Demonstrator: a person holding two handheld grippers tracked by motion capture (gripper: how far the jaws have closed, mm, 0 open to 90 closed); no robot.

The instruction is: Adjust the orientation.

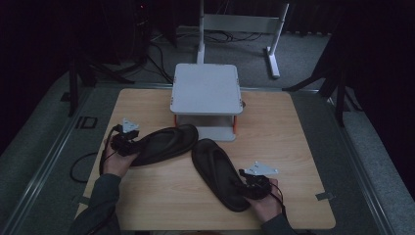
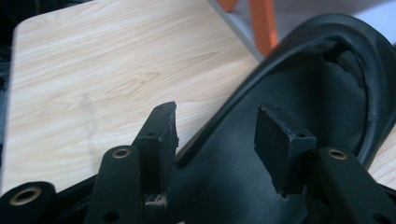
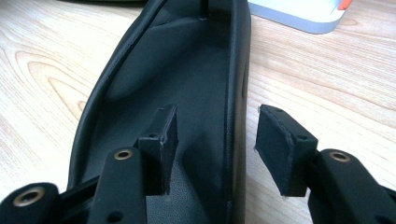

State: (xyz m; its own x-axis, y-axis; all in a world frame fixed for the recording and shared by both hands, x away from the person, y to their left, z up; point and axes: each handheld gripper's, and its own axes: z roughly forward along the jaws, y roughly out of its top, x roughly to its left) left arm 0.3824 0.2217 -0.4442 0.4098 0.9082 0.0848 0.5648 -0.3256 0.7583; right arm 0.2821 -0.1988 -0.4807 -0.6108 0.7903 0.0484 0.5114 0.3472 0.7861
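Two black sandals lie on the wooden table [image 1: 284, 142]. The left sandal [image 1: 164, 143] points its toe at the stand, and the right sandal [image 1: 215, 169] lies along the table toward me. My left gripper [image 1: 131, 146] is at the left sandal's heel. In the left gripper view the sandal [image 2: 327, 84] has its rim between the jaws of the left gripper [image 2: 219, 112], with no pad pressing on it. My right gripper [image 1: 247, 188] is at the right sandal's heel. In the right gripper view the jaws of the right gripper [image 3: 218, 112] straddle the side rim of that sandal [image 3: 177, 65], and a gap shows at the outer pad.
A grey two-level stand [image 1: 205, 88] with orange legs [image 2: 264, 23] sits at the back middle of the table, close to the left sandal's toe. Its lower shelf [image 3: 299, 14] lies beyond the right sandal. Cables and a white frame [image 1: 274, 44] are on the floor behind.
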